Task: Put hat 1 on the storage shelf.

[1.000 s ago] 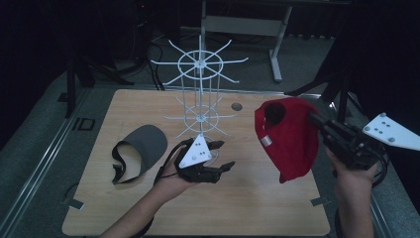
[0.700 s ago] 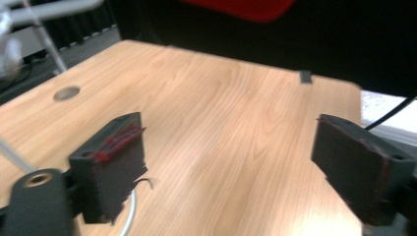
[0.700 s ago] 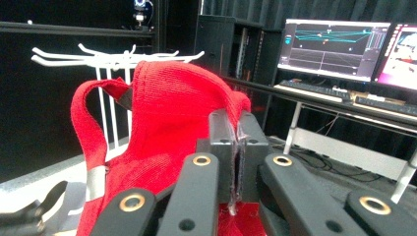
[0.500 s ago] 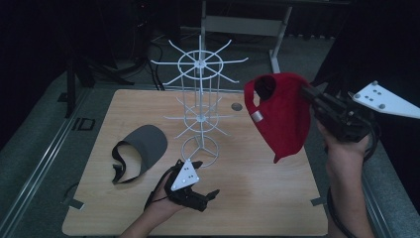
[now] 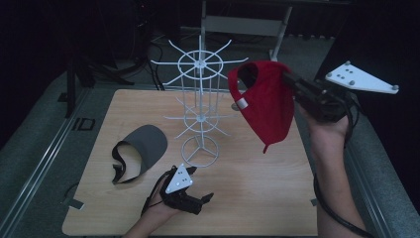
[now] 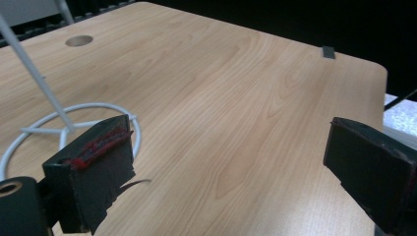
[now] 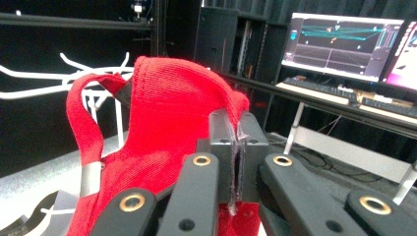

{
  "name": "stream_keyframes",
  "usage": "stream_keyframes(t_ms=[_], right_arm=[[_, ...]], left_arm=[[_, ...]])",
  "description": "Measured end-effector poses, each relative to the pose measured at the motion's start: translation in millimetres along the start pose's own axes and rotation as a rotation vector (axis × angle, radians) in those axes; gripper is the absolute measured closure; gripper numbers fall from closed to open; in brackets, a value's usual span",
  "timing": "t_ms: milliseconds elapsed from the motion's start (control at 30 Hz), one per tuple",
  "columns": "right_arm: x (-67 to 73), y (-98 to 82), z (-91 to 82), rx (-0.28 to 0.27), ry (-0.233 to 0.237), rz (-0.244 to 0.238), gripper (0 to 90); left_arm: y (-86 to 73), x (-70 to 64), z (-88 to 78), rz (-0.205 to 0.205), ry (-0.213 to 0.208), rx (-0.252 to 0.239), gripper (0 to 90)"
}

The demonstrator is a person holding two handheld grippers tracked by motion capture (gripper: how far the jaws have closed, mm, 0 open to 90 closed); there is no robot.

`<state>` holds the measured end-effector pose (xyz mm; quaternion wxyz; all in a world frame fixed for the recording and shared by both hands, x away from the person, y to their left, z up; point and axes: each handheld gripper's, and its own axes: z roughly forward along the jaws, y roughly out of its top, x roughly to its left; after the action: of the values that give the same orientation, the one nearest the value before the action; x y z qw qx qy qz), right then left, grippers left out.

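While the right tool point(image 5: 292, 82) clamps the red cap point(image 5: 265, 106) aloft, the left tool point(image 5: 200, 198) gapes empty.

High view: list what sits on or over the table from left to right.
Grey visor → left tongs, open and empty → white wire rack → red cap → right tongs, shut on the cap.

**A pale worktop in a dark room**

The light-wood worktop point(image 5: 277, 198) has rounded corners and a round cable hole point(image 6: 79, 40) toward its far side. Grey floor point(image 5: 34, 148) surrounds it, with a metal rail point(image 5: 47, 158) along the left. Beyond the far edge stands a grey metal frame point(image 5: 237, 25) against blackness. To the right, lit monitors point(image 7: 344, 46) and a keyboard point(image 7: 319, 88) sit on a desk point(image 7: 344, 110).
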<state>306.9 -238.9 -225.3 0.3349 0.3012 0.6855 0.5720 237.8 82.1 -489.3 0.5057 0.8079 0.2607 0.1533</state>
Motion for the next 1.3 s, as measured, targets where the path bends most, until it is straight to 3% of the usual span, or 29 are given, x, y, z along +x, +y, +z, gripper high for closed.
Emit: stream_keyframes(t_ms=[833, 933, 1100, 1167, 1300], right_arm=[[9.2, -67.7, 0.2, 0.038, 0.115, 0.013, 85.2], [6.8, -72.5, -0.3, 0.036, 0.129, 0.030, 78.3], [4.9, -81.3, -4.7, 0.021, 0.135, 0.031, 58.5], [3.6, -84.7, -6.1, 0.029, 0.129, 0.030, 47.3], [-0.6, -93.1, -9.7, 0.037, 0.104, 0.038, 36.3]], left_arm=[[-10.4, 1.0, -3.6, -0.028, -0.014, 0.001, 5.6], [-10.5, 1.5, -5.1, -0.030, -0.015, -0.003, 5.6], [-12.7, 4.3, -8.5, -0.039, -0.018, -0.010, 5.6], [-14.0, 5.5, -11.1, -0.041, -0.015, -0.016, 5.7], [-18.2, 9.0, -17.0, -0.046, 0.001, -0.019, 5.7]])
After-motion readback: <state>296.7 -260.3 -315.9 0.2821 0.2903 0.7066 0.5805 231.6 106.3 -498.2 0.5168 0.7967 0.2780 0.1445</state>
